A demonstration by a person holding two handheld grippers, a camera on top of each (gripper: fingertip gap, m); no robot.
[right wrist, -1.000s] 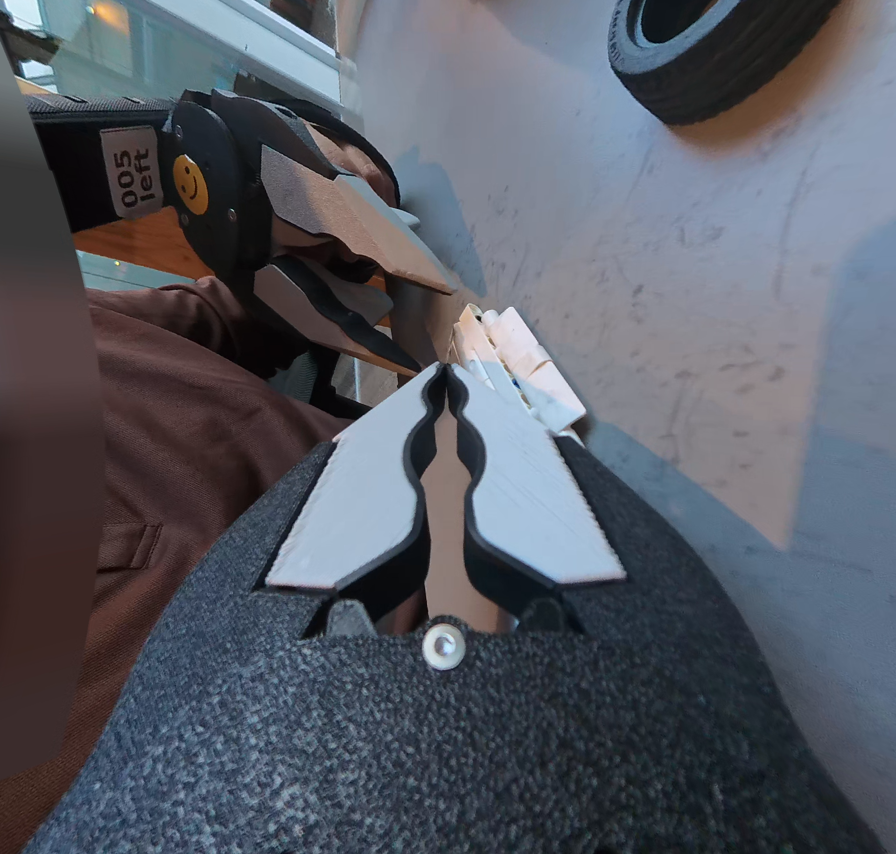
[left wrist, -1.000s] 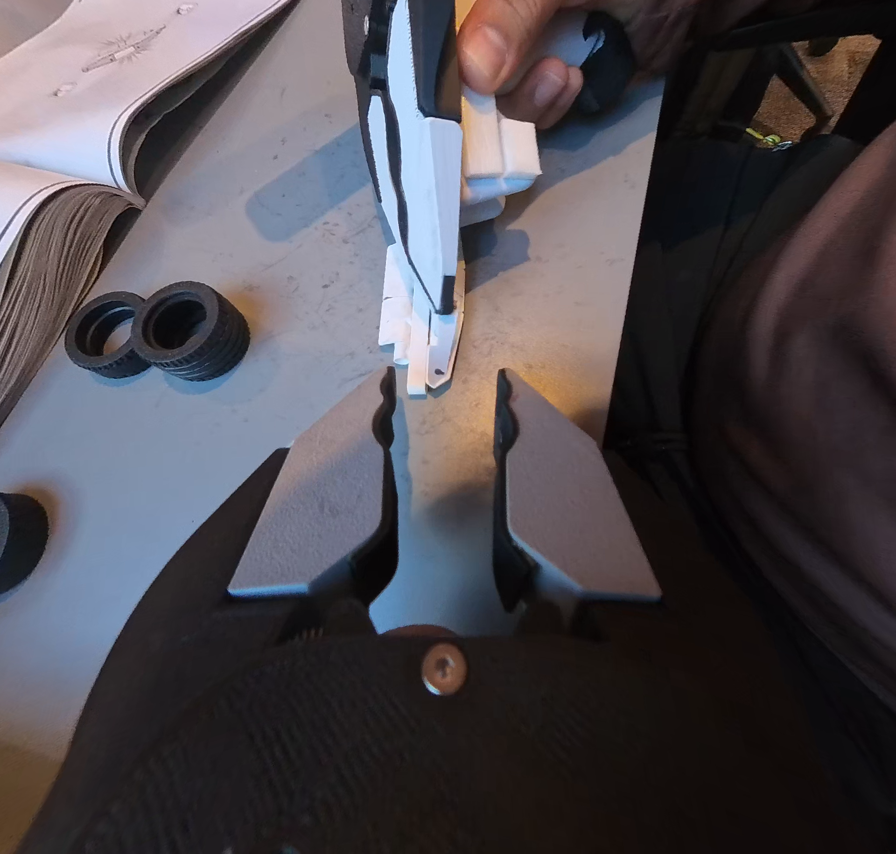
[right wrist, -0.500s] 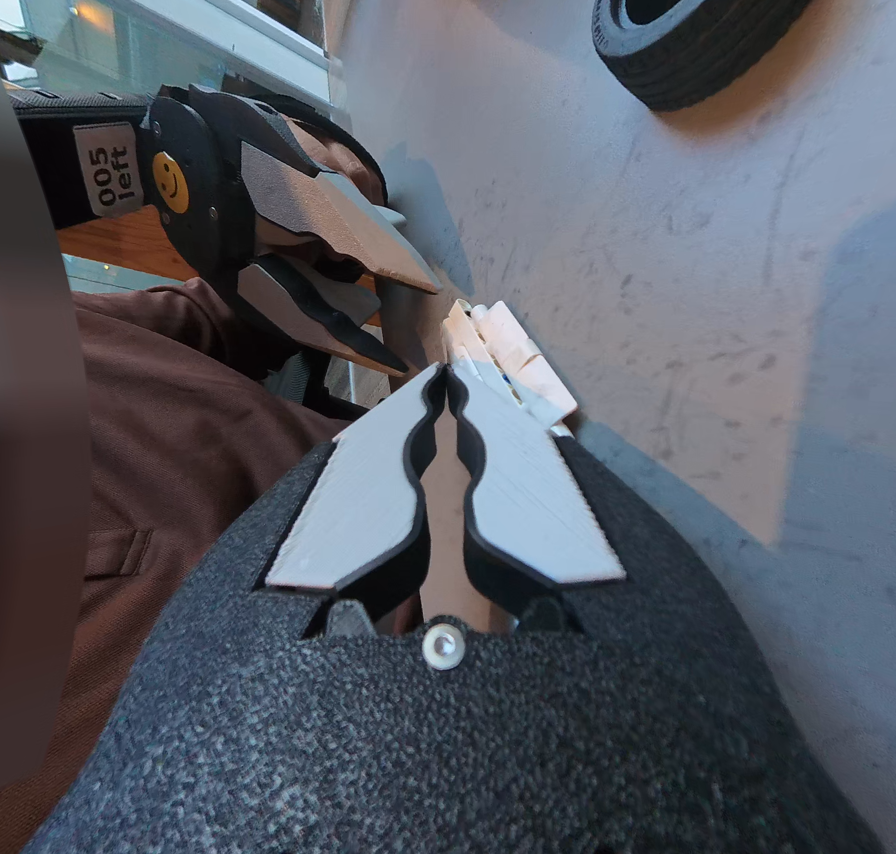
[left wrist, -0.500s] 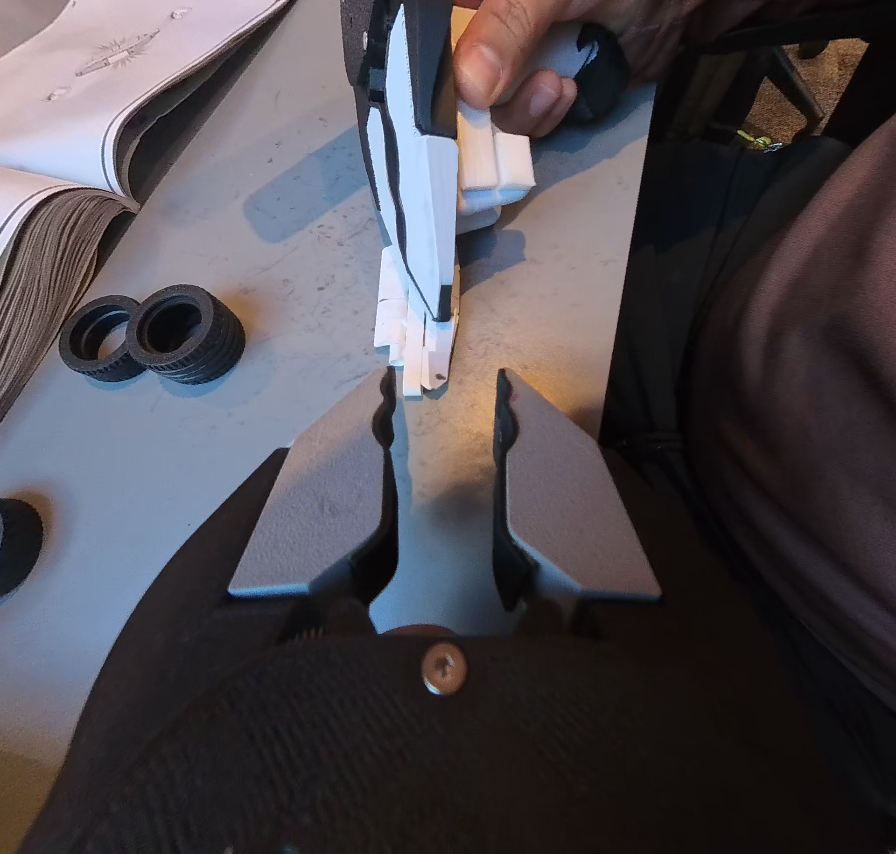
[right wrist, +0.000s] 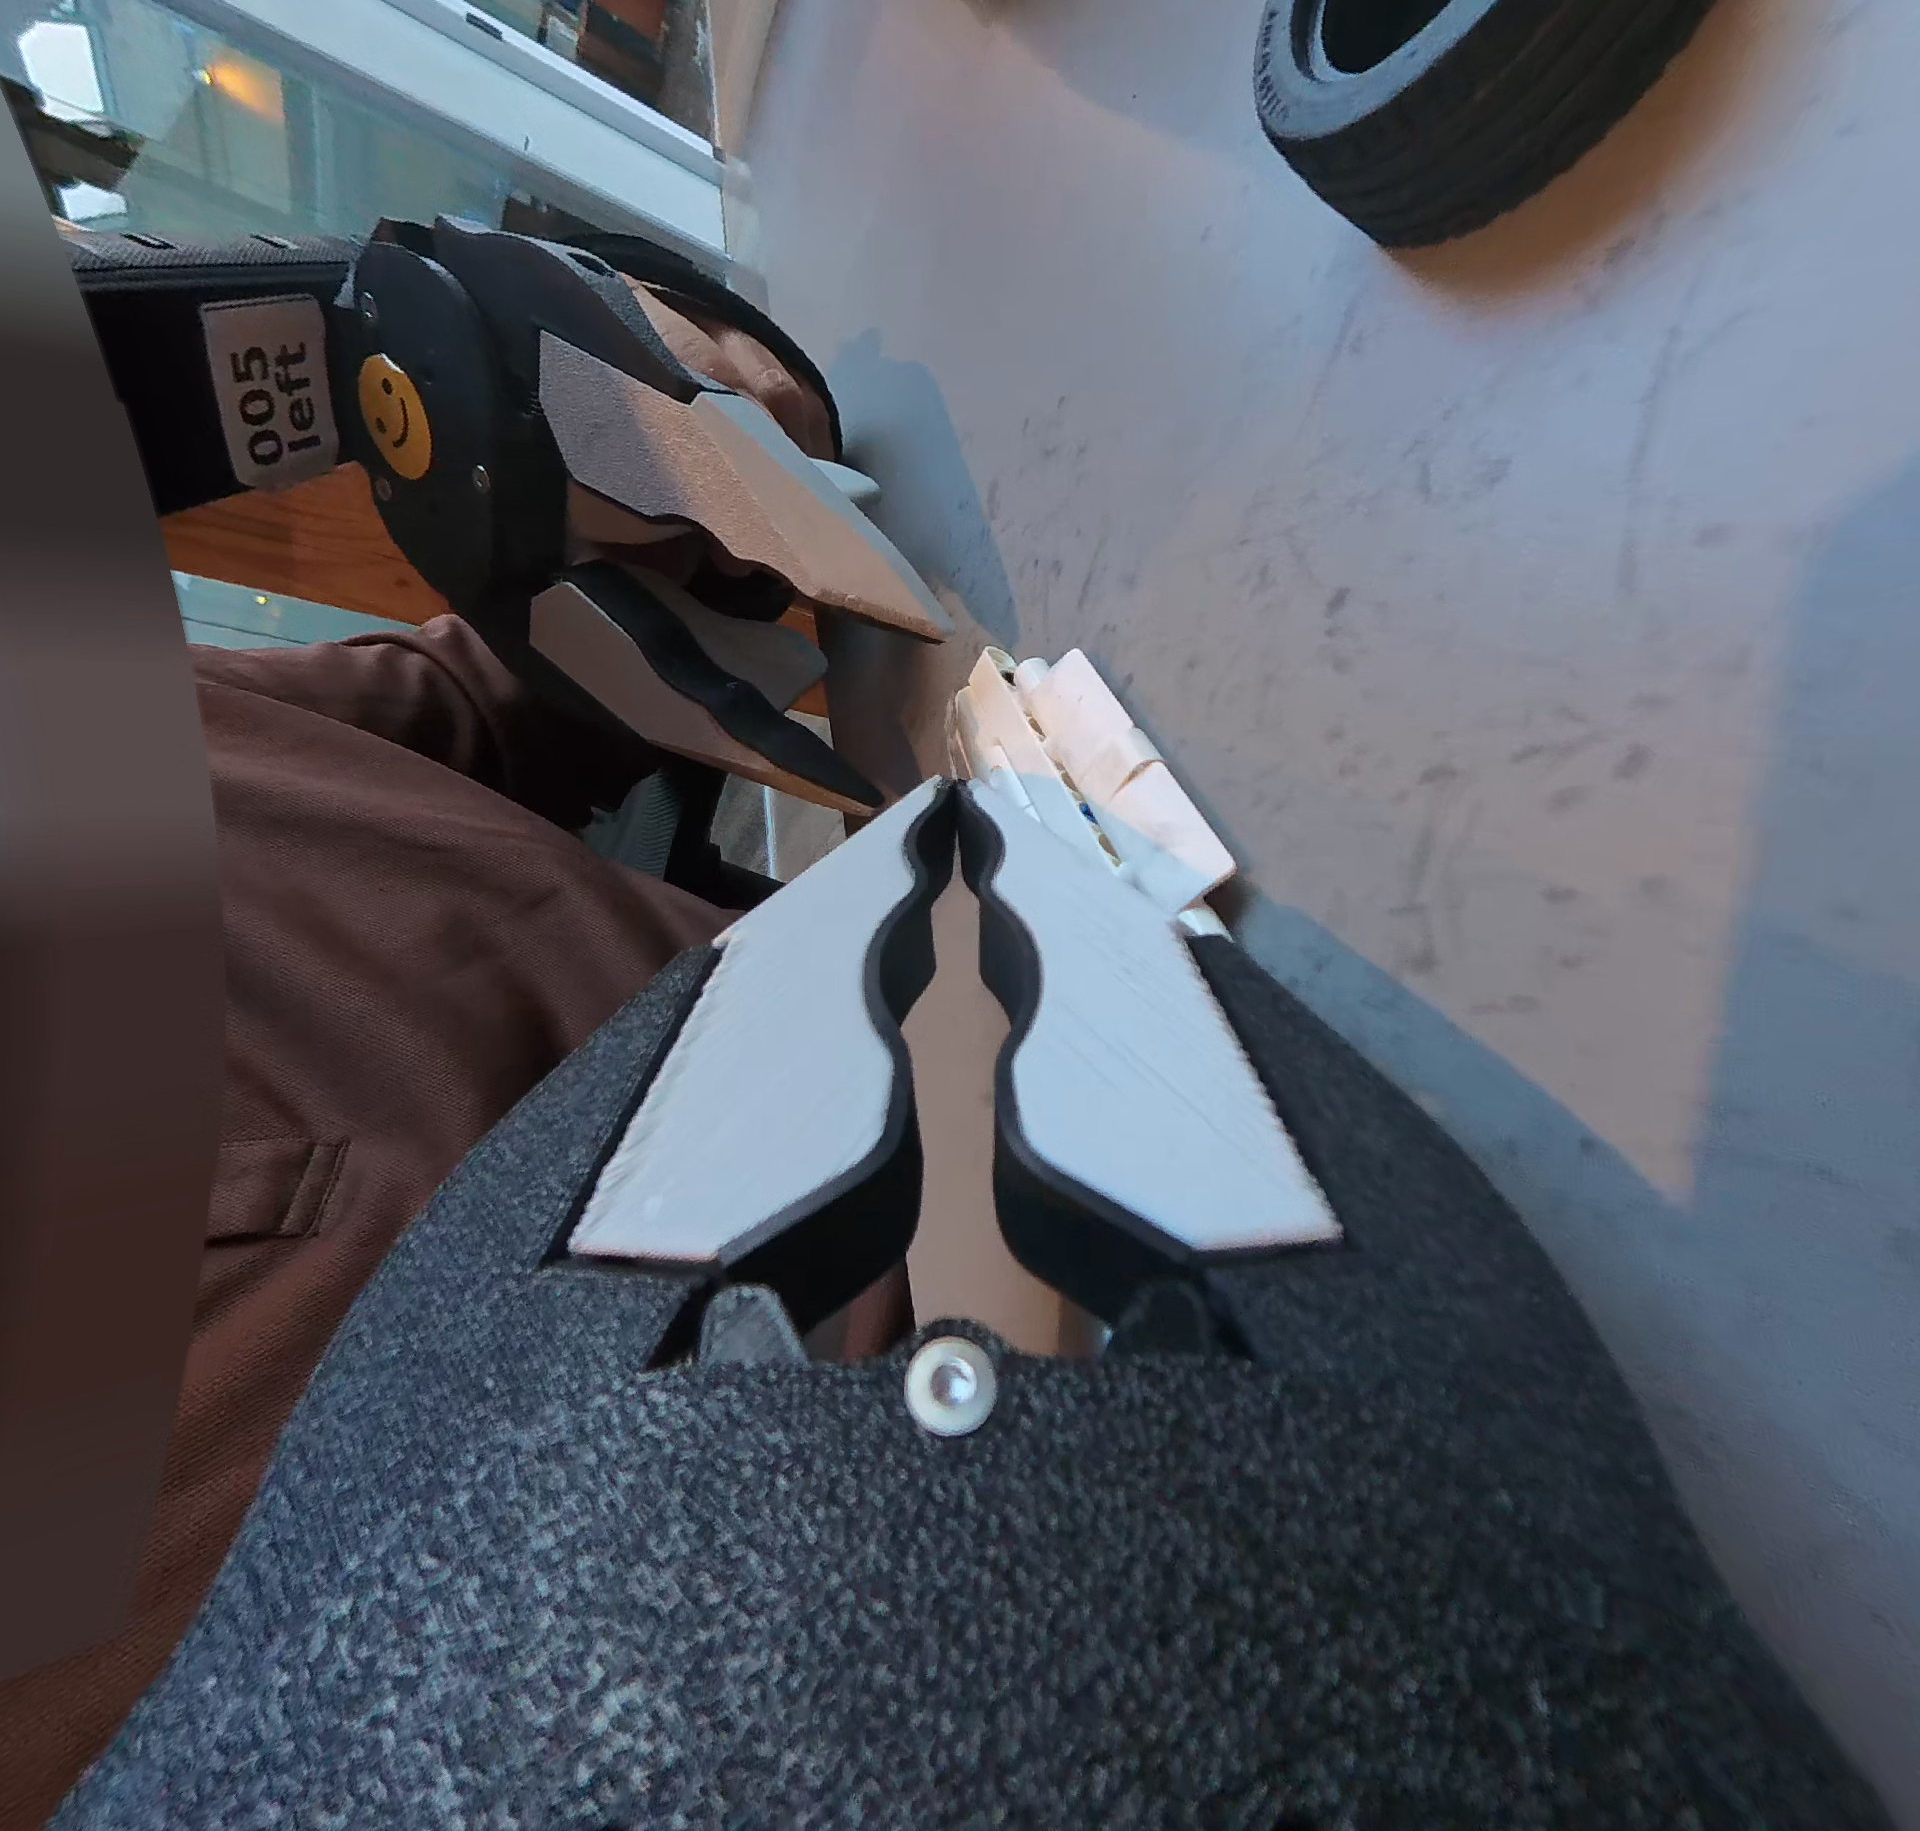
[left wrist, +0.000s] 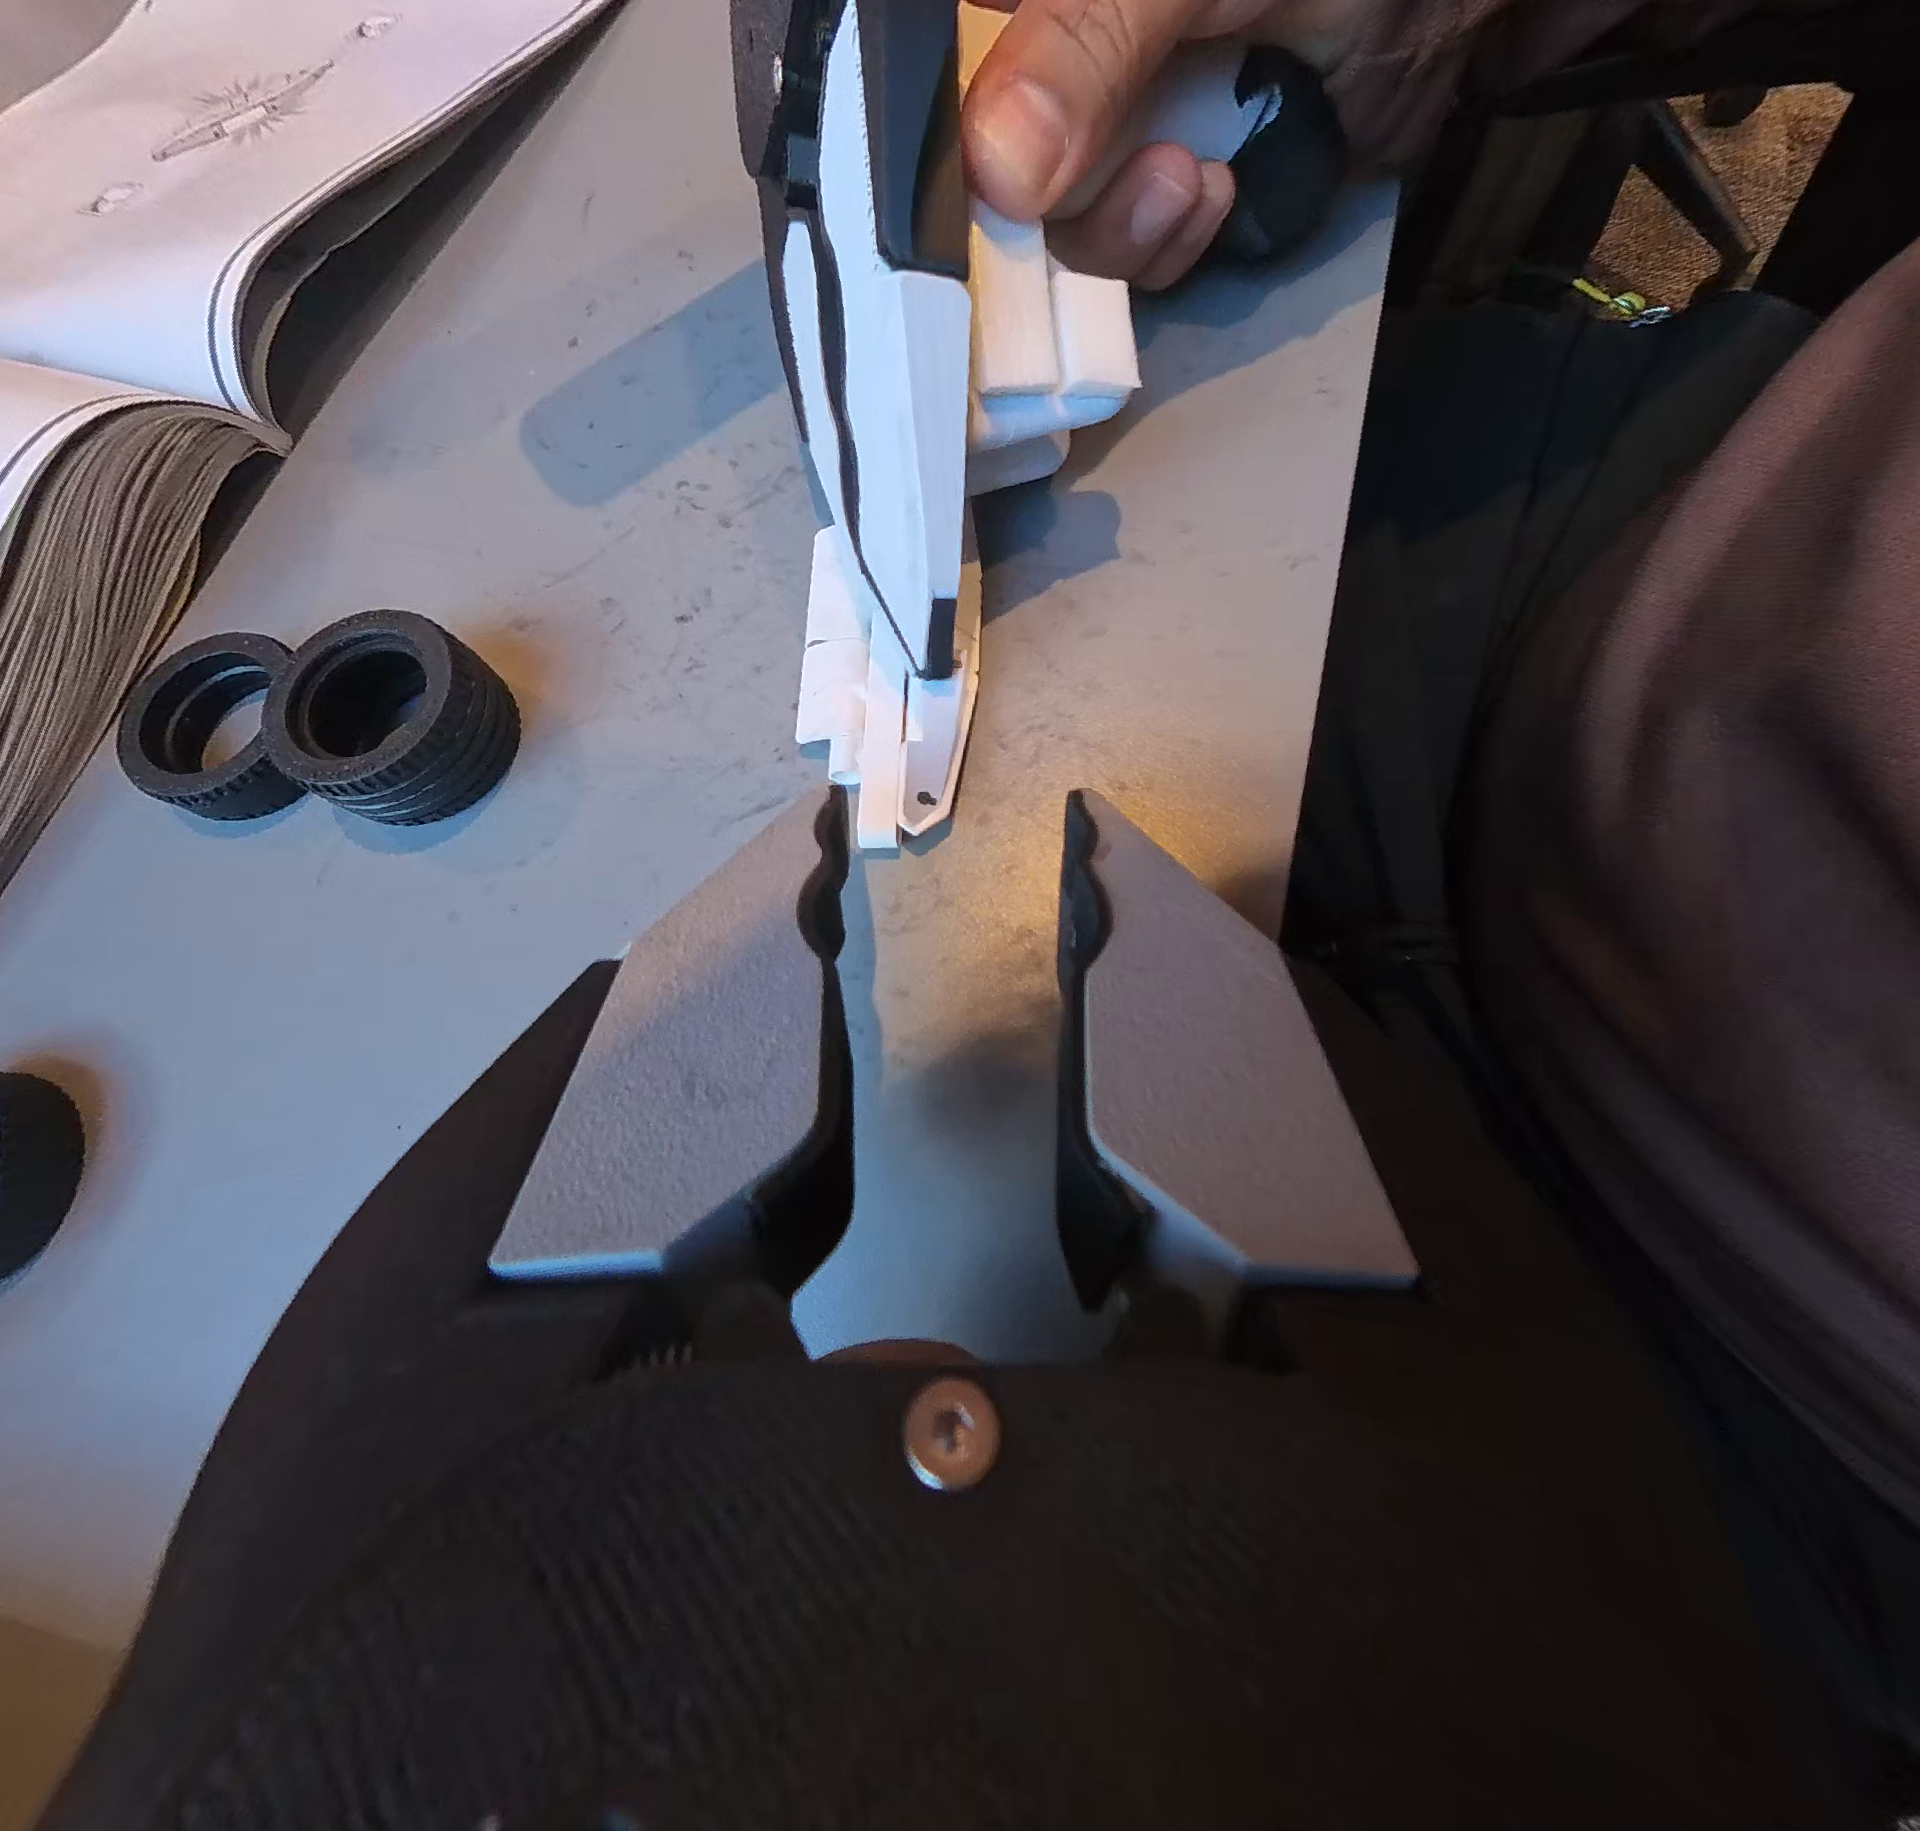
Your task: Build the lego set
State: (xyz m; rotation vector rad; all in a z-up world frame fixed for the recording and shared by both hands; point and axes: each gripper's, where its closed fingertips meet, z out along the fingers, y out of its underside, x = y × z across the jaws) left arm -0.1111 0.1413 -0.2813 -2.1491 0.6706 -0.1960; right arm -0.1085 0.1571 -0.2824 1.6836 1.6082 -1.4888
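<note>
A small white lego assembly [left wrist: 883, 742] lies on the grey table [left wrist: 520, 950] near its front edge. My left gripper [left wrist: 951, 825] is open and empty, with its fingertips just short of the assembly's near end. My right gripper [right wrist: 951, 789] is shut with its tips touching. It lies on its side, and the assembly [right wrist: 1091, 763] sits between its right finger and the table, outside the jaws. In the left wrist view the right gripper [left wrist: 925, 659] comes down from the top, held by a hand [left wrist: 1091, 119]. The left gripper also shows in the right wrist view [right wrist: 912, 716].
Two black tyres [left wrist: 395, 721] [left wrist: 208, 732] lie side by side left of the assembly, and another black part [left wrist: 31, 1168] is at the left edge. An open instruction booklet [left wrist: 208, 171] lies at the far left. A larger tyre [right wrist: 1507, 67] lies farther off. The table edge [left wrist: 1340, 638] and a person's lap are to the right. My two grippers' fingertips are within a few centimetres of each other.
Almost nothing. The right gripper and the white assembly have shifted very slightly. The left gripper stays open and the right stays shut.
</note>
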